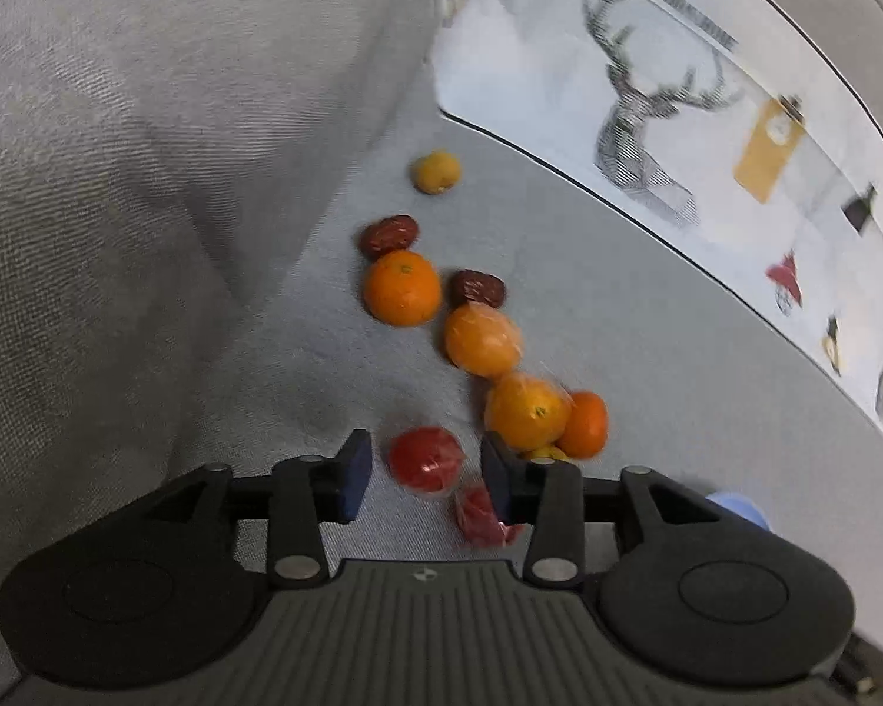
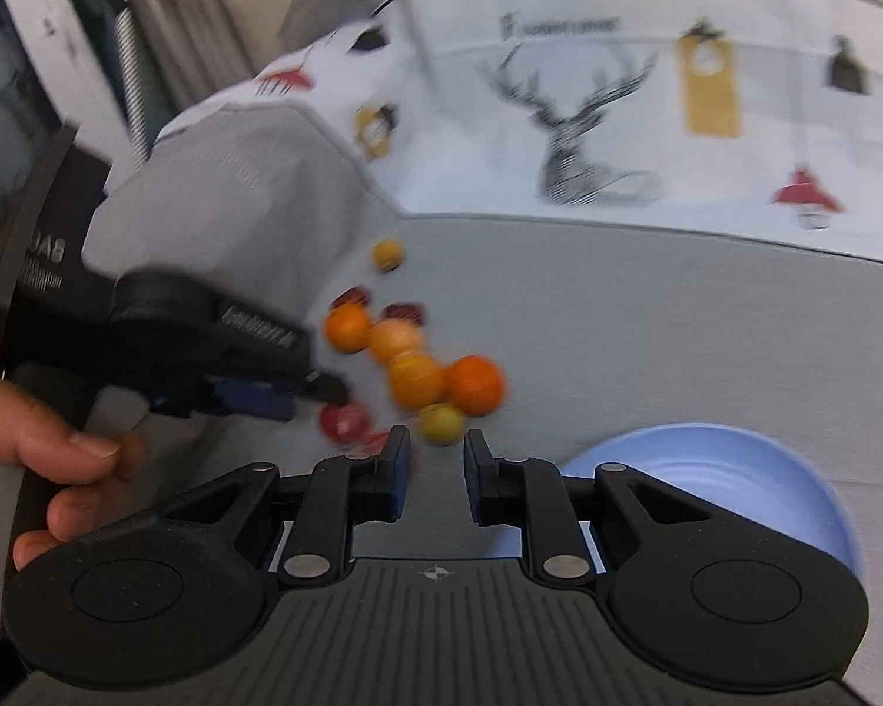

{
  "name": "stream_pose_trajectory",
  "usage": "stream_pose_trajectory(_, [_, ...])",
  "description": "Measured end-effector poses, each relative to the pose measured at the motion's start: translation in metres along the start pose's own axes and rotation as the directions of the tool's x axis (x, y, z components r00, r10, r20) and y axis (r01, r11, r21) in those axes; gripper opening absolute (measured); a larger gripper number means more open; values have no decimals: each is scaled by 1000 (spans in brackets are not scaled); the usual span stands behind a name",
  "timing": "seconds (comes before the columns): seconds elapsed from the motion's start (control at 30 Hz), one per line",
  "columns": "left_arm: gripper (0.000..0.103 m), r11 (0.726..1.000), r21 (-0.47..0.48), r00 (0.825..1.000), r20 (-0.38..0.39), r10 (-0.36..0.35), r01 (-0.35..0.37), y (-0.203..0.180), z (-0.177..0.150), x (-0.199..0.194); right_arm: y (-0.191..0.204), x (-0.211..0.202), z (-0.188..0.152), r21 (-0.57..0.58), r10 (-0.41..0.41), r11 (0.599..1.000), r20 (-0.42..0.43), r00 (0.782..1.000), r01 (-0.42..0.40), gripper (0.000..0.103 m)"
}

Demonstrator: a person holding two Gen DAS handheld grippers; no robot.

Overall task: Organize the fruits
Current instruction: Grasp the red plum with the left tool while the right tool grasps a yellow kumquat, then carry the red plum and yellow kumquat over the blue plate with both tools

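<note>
Several oranges [image 1: 403, 288] lie in a row on the grey seat [image 1: 647, 317], with two dark red dates [image 1: 388, 233] and a small yellow fruit [image 1: 435, 172] behind them. My left gripper [image 1: 424, 470] is open above a plastic-wrapped red fruit [image 1: 424, 459] that shows between its fingers without touching the pads. A second red piece [image 1: 483, 515] lies by the right finger. My right gripper [image 2: 438, 453] has its jaws narrow. A small yellow-green fruit [image 2: 441, 425] sits right at its fingertips and looks pinched there, though blur makes the contact uncertain.
A light blue bowl [image 2: 736, 470] stands on the seat to the right of the pile. A white cushion with a deer print [image 2: 577, 135] runs along the back, and a grey cushion [image 1: 147, 176] rises on the left. A hand [image 2: 59, 453] holds the left tool's black body [image 2: 206, 329].
</note>
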State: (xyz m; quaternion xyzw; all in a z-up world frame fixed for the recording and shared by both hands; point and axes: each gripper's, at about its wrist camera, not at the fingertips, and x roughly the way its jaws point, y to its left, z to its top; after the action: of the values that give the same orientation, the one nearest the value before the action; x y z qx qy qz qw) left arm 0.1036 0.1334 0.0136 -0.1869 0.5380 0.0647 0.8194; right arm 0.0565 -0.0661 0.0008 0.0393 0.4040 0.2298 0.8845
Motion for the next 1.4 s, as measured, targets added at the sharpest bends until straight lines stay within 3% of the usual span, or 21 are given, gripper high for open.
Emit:
stream_pose_trajectory(0.2, [47,999,-53,999,-35,0,-2,8,2,10,6,41,9,10,-6,1000,-44,999,7,36])
stream_pose_trajectory(0.33, [47,998,-64,999,-42,4,-6,10,4,13,-8,64,14,89,-17,996,-79,997,24,36])
stream_pose_trajectory(0.53, [47,999,-47,998,-59,15,-18,5,6,20,-8,89,14,81,-39,995,-121,992,49,36])
stream_pose_trajectory(0.63, [47,999,-28,998,-64,28,-30,1,7,23,-11,90,14,99,-16,995,-127,992,28,26])
stream_pose_trajectory(0.7, [45,999,-11,997,-67,34,-35,-2,7,25,-9,88,13,76,-18,997,-126,992,28,26])
stream_pose_trajectory(0.77, [34,1000,7,997,-67,29,-29,-4,6,26,-8,85,13,64,-25,997,-125,992,33,26])
stream_pose_trajectory(0.93, [34,996,78,998,-31,55,-52,-12,2,20,-12,58,16,74,-26,997,-101,995,33,26])
stream_pose_trajectory(1.1, [34,986,148,996,59,74,-82,-17,-6,-1,-17,0,33,66,-48,997,-20,999,49,26])
stream_pose_trajectory(1.23, [34,970,231,990,138,41,-72,-33,-19,-22,-28,-52,29,36,-91,995,50,995,89,26])
stream_pose_trajectory(1.33, [34,946,316,980,197,7,-70,-52,-34,-39,-50,-74,11,114,-128,986,76,989,119,26])
stream_pose_trajectory(1.4, [34,945,326,981,193,-34,-32,-62,-44,-50,-67,-77,-7,181,-147,974,56,988,135,26])
